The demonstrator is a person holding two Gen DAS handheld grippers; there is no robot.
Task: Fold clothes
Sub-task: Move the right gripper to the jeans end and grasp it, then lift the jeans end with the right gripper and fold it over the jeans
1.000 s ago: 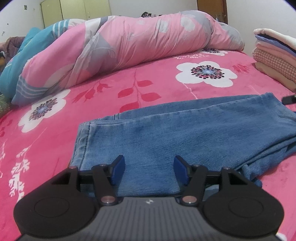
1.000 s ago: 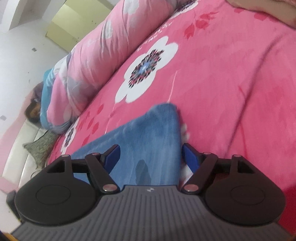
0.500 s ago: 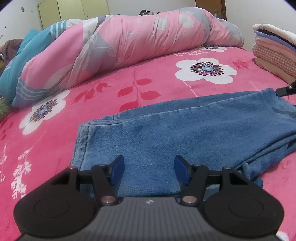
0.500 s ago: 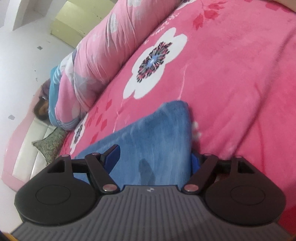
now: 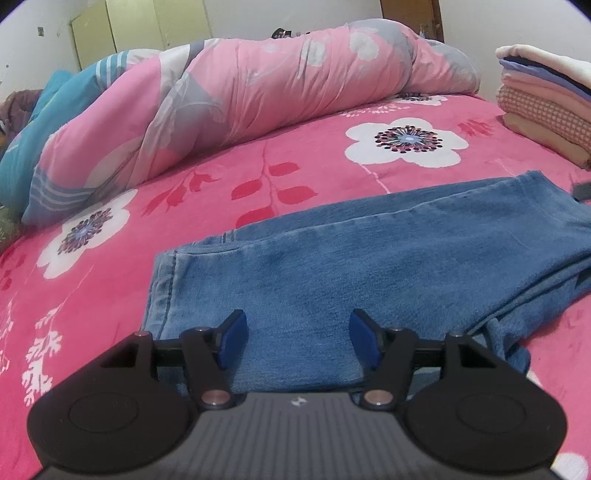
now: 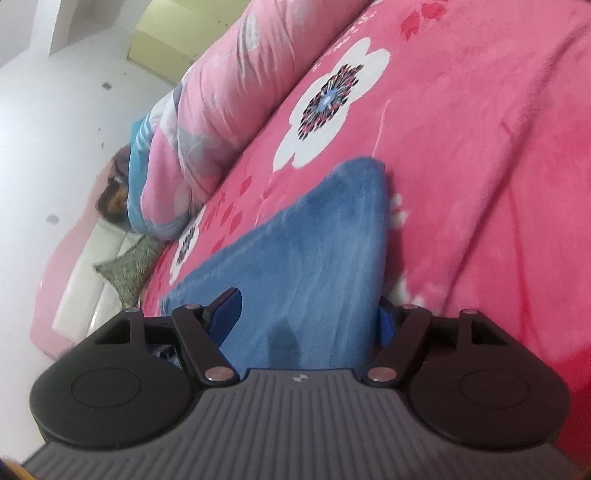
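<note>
Blue jeans lie folded lengthwise across the pink floral bed. My left gripper hovers open over their near edge by the waistband end, and denim shows between its blue pads without being pinched. In the right wrist view the other end of the jeans reaches in between the jaws of my right gripper. Those jaws are closing. The denim's edge covers most of the right pad, while the left pad stands beside the cloth. A dark part of the right gripper shows at the jeans' far end.
A rolled pink and blue quilt lies along the back of the bed. A stack of folded clothes sits at the back right. A patterned cushion and a white headboard are at the bed's far end, with yellow cupboards behind.
In the right wrist view the jeans' end has slid deeper between the jaws and now covers the right pad. The left gripper stays where it was.
</note>
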